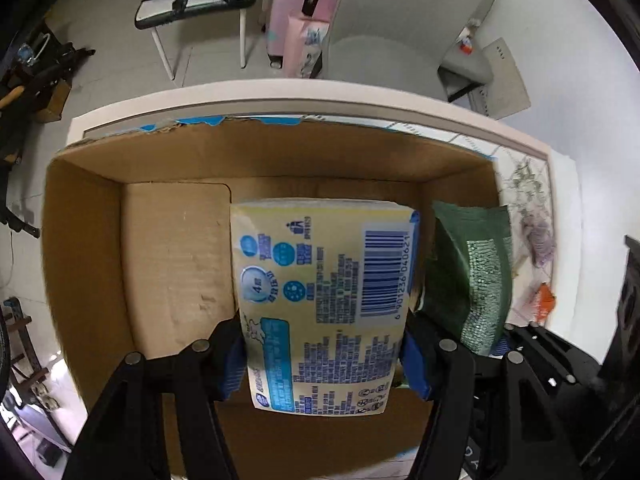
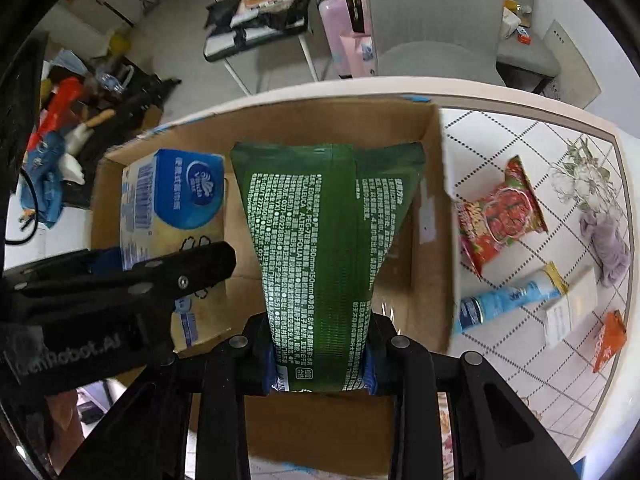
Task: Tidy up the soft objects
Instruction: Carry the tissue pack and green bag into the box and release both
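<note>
Over the open brown cardboard box [image 1: 172,264], the left gripper [image 1: 322,356] clamps a yellow tissue pack [image 1: 324,304]; the right gripper [image 2: 320,364] clamps a green wipes pouch [image 2: 320,240]. Side by side, they may jam going in.

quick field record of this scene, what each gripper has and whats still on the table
left gripper: shut on tissue pack, over box
right gripper: shut on green pouch, over box
cardboard box: open, on table
still on table: red snack bag, blue tube, orange packet, purple cloth
</note>
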### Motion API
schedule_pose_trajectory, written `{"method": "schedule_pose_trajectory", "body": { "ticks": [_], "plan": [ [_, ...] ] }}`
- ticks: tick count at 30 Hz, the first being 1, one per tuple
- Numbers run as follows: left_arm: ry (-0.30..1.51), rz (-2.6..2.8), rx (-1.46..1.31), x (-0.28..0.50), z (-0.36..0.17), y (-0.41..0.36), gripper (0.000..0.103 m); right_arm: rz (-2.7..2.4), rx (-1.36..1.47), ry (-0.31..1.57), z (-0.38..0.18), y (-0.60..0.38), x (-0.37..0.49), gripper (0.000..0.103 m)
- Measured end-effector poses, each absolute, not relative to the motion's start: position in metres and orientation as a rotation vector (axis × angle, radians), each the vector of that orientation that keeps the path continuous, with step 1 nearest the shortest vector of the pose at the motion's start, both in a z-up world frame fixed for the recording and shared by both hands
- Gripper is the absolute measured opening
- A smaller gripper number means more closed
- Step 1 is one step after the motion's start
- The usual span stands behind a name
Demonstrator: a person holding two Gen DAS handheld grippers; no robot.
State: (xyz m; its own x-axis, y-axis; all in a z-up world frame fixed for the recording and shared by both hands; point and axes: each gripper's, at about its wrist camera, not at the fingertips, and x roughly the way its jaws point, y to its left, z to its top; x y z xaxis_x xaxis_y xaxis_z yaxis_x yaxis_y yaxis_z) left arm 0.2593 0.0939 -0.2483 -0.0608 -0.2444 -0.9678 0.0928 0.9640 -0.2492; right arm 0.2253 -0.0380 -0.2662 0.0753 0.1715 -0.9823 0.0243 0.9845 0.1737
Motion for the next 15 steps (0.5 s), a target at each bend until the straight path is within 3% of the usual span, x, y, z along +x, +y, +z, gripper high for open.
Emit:
{"method": "schedule_pose_trajectory", "body": {
  "ticks": [8, 9, 10, 11, 12, 14, 15],
  "plan": [
    [1.633, -0.231, -0.086, 0.274, -0.272, 0.102, 0.061, 0.068, 0.109, 1.535, -0.299, -0.028, 0.252, 0.035],
    [1.628, -0.23, -0.067, 0.274, -0.272, 0.101, 0.064, 0.062, 0.103, 1.532, -0.301, -0.028, 0.254, 0.036],
    [1.62, -0.22, -0.043, 0.274, -0.272, 0.101, 0.073, 0.061, 0.103, 1.528, -0.302, -0.027, 0.256, 0.038],
    [1.612, -0.213, -0.024, 0.273, -0.271, 0.101, 0.08, 0.058, 0.103, 1.526, -0.301, -0.027, 0.256, 0.045],
    [1.603, -0.213, -0.01, 0.272, -0.269, 0.101, 0.089, 0.05, 0.102, 1.525, -0.299, -0.027, 0.257, 0.059],
    [1.584, -0.223, -0.008, 0.268, -0.265, 0.102, 0.093, 0.052, 0.108, 1.517, -0.297, -0.026, 0.256, 0.079],
    [1.577, -0.226, -0.009, 0.265, -0.263, 0.104, 0.096, 0.047, 0.108, 1.516, -0.295, -0.027, 0.255, 0.083]
  ]
}}
